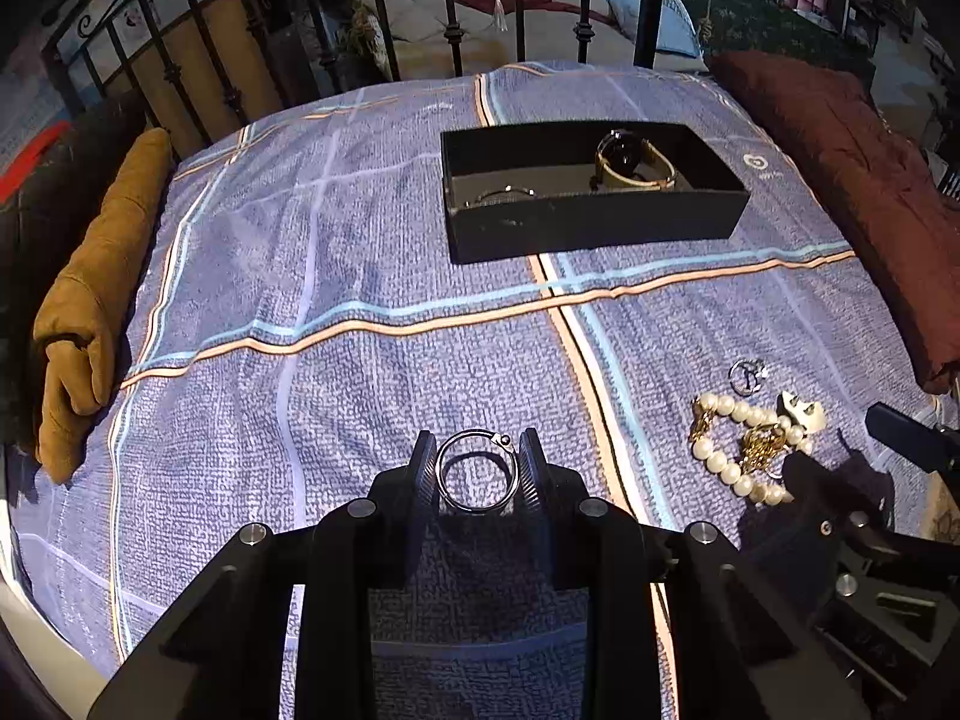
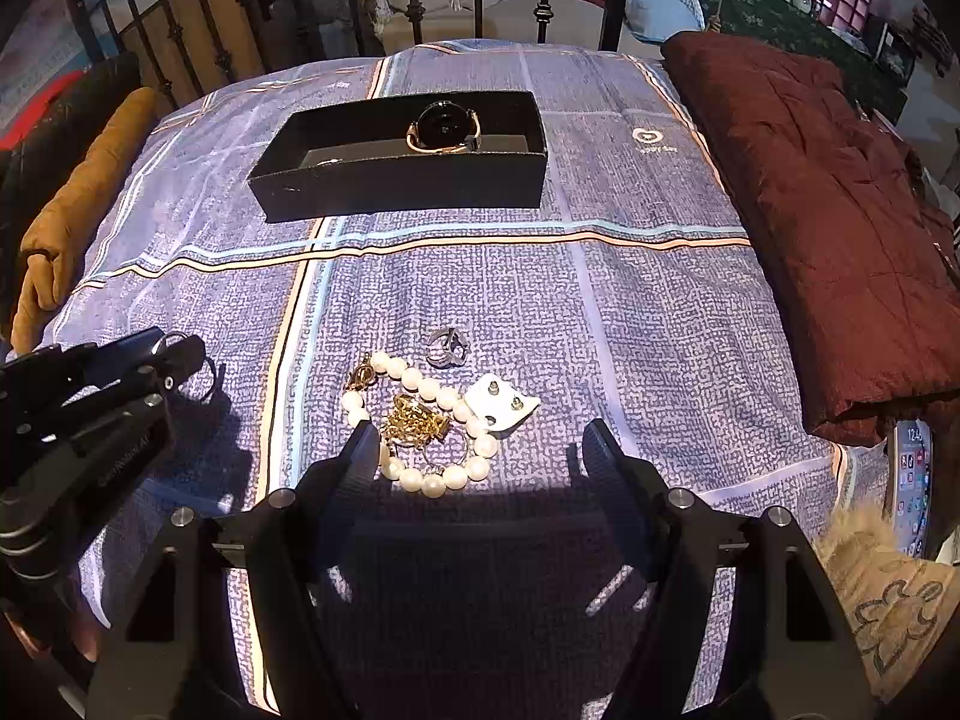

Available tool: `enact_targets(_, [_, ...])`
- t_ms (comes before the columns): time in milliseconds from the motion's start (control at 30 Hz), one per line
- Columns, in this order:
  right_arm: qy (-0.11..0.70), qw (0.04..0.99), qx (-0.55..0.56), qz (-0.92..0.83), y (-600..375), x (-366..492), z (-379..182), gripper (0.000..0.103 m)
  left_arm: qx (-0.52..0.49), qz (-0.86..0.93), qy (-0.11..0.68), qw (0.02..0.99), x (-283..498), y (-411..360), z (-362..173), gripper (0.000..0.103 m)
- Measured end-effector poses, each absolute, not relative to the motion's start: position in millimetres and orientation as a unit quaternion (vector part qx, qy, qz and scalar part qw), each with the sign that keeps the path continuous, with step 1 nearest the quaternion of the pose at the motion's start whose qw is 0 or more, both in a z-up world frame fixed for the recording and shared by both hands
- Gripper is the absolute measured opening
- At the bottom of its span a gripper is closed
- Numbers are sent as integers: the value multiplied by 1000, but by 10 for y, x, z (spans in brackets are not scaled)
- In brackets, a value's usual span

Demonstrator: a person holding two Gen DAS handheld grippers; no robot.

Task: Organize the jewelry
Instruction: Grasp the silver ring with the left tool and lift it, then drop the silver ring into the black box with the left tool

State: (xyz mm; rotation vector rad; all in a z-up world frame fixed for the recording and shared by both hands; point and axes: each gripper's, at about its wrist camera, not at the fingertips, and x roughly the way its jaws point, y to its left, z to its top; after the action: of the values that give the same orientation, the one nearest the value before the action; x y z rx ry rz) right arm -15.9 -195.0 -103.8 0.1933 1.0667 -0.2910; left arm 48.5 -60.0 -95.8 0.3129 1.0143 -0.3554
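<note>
My left gripper (image 1: 478,468) is shut on a silver hinged ring (image 1: 477,472), held just above the blue plaid bedspread (image 1: 360,240); it shows at the left of the right wrist view (image 2: 174,360). A black open box (image 1: 591,189) lies ahead, holding a gold watch with a black face (image 1: 627,159) and a thin bangle (image 1: 504,195); the box also shows in the right wrist view (image 2: 402,159). My right gripper (image 2: 480,441) is open, just short of a pearl bracelet (image 2: 432,420), a gold chain (image 2: 417,420), a white earring card (image 2: 501,405) and a silver ring (image 2: 447,348).
A maroon folded quilt (image 2: 828,228) lies along the right side. A tan cushion (image 1: 90,312) lies along the left. A black iron bedframe (image 1: 450,6) stands behind the box. A phone (image 2: 915,486) rests at the right edge.
</note>
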Motion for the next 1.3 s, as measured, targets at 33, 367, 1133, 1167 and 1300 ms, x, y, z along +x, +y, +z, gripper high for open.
enact_targets(33, [506, 847, 92, -137, -1950, -152, -1038, 70, 147, -170, 476, 850, 495, -611, -907, 28])
enact_targets(367, [504, 849, 98, -128, -1984, -85, -1043, 70, 135, -178, 431, 874, 893, -903, -489, 28])
enact_targets(1133, [501, 849, 108, -128, -2170, -32, -1021, 70, 109, -172, 429, 880, 1716, -1252, -517, 75])
enact_targets(1167, [500, 849, 111, -129, -2187, -41, -1013, 70, 116, -165, 421, 884, 1690, -1229, -458, 77])
enact_targets(1300, [493, 855, 104, -123, -2217, -150, -946, 70, 139, -129, 423, 886, 1443, -1000, -328, 87])
